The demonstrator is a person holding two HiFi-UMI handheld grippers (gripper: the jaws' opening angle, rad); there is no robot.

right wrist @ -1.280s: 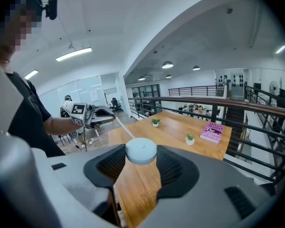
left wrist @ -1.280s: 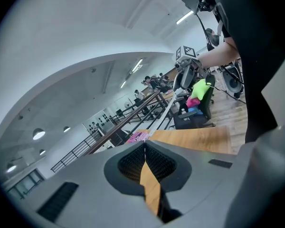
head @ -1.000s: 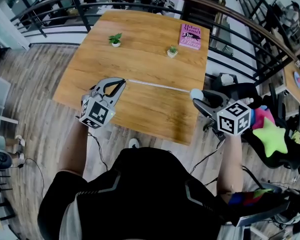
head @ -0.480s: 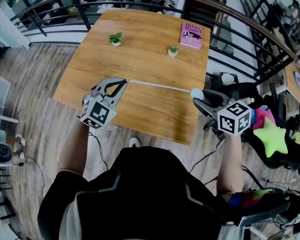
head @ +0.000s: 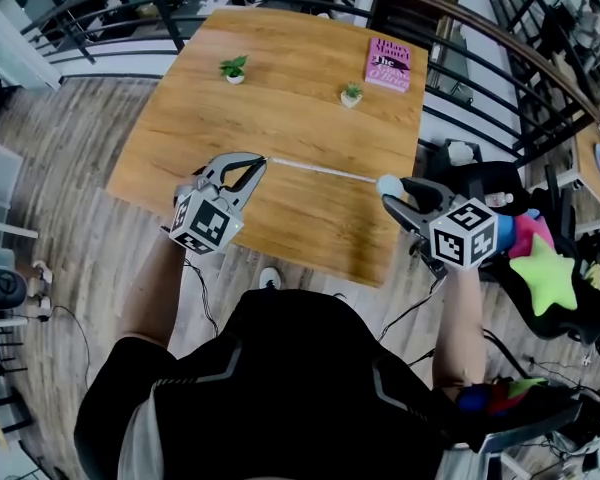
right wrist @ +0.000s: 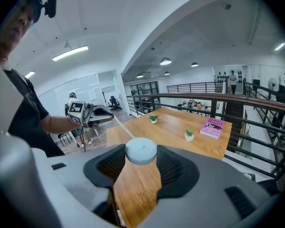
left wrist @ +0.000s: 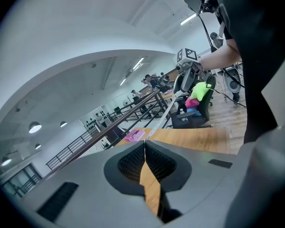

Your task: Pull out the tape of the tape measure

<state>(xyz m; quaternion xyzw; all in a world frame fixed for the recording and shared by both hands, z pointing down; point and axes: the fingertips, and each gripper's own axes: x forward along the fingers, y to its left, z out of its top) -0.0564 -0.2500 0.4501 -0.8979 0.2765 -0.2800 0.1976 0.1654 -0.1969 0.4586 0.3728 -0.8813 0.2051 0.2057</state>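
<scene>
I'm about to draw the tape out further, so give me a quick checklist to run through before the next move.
1. Left gripper shut on the tape's end: ok, its jaws are together and the tape runs out from their tip.
2. Right gripper clamped on the tape measure case: ok.
3. Tape straight between the two grippers: ok, no sag or twist shows.
4. Tape's path clear of the nearer plant and the pink book: ok, both sit further back on the table.
5. Tape left inside the case: cannot tell.
</scene>
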